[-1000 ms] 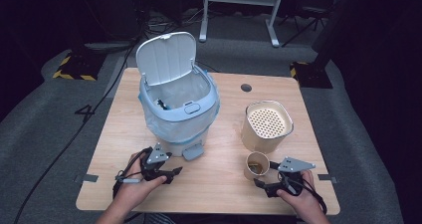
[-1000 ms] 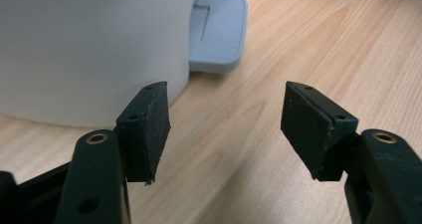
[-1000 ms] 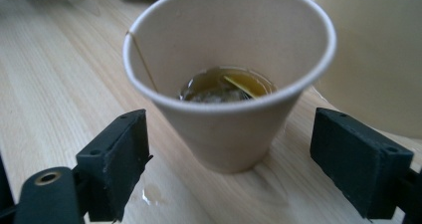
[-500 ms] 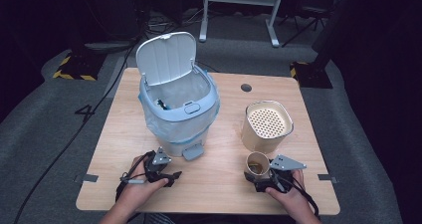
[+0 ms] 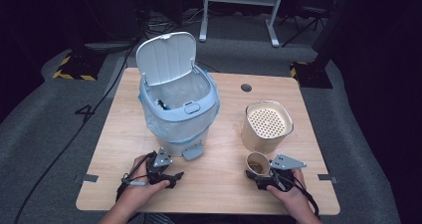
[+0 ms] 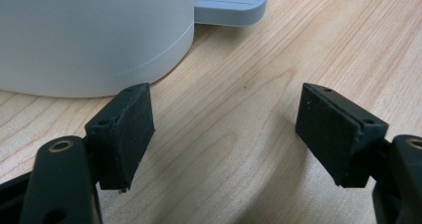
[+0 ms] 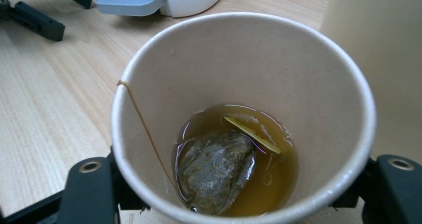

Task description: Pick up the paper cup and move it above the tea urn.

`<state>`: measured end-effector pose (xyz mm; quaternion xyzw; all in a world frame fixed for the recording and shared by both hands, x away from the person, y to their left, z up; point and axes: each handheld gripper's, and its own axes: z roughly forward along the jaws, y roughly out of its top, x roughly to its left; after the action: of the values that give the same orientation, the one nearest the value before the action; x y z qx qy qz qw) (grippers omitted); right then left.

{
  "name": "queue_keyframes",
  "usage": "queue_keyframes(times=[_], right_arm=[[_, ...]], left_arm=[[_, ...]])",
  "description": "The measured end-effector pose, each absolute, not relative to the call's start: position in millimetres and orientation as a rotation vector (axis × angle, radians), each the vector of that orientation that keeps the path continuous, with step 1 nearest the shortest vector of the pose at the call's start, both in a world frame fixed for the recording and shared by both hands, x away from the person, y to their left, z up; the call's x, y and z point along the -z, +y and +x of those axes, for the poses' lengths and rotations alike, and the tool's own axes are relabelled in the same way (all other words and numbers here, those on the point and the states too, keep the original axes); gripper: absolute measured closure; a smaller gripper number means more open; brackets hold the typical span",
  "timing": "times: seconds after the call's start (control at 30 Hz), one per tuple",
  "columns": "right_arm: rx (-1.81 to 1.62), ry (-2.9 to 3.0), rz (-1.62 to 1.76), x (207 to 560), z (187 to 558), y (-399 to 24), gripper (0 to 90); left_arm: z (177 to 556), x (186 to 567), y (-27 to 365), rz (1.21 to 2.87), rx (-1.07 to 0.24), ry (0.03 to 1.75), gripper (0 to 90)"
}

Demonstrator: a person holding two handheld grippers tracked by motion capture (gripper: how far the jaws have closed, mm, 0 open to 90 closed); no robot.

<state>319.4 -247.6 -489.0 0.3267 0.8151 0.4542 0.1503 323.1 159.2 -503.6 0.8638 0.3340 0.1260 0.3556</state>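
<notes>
- At the near right of the worktop (image 5: 219,184), the right gripper (image 5: 260,174) has its jaws on either side of a paper cup (image 5: 258,163); they have just been closing and now press on the cup's walls.
- The cup stands upright on the wood and holds a little brown tea with a soaked tea bag (image 7: 215,170); the bag's string (image 7: 144,129) runs up the inner wall and over the rim.
- At the near left, the left gripper (image 5: 172,178) rests low on the worktop with its jaws spread wide; they have just been opening, and only bare wood lies between them.
- Just beyond the left gripper stands a pale blue pedal bin (image 5: 179,115) with a plastic liner; its pedal (image 5: 192,152) points toward the near edge and its lid (image 5: 165,58) is tipped up and back.
- Just beyond the cup, right of the bin, stands a beige container (image 5: 266,127) with a perforated insert on top.
</notes>
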Motion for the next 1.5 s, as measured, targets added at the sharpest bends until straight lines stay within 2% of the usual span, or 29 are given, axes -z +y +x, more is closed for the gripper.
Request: queue_keyframes(times=[0.27,1.03,1.5], right_arm=[[-1.324,2.384,0.870,476,317,-249,31.7],[-1.380,2.412,0.760,393,330,-266,32.5],[-1.364,2.419,0.729,360,343,-259,32.7]], left_arm=[[323,504,159,2.231,-0.329,0.863,23.0],[321,504,159,2.224,-0.334,0.884,23.2],[322,504,161,2.225,-0.329,0.879,23.0]])
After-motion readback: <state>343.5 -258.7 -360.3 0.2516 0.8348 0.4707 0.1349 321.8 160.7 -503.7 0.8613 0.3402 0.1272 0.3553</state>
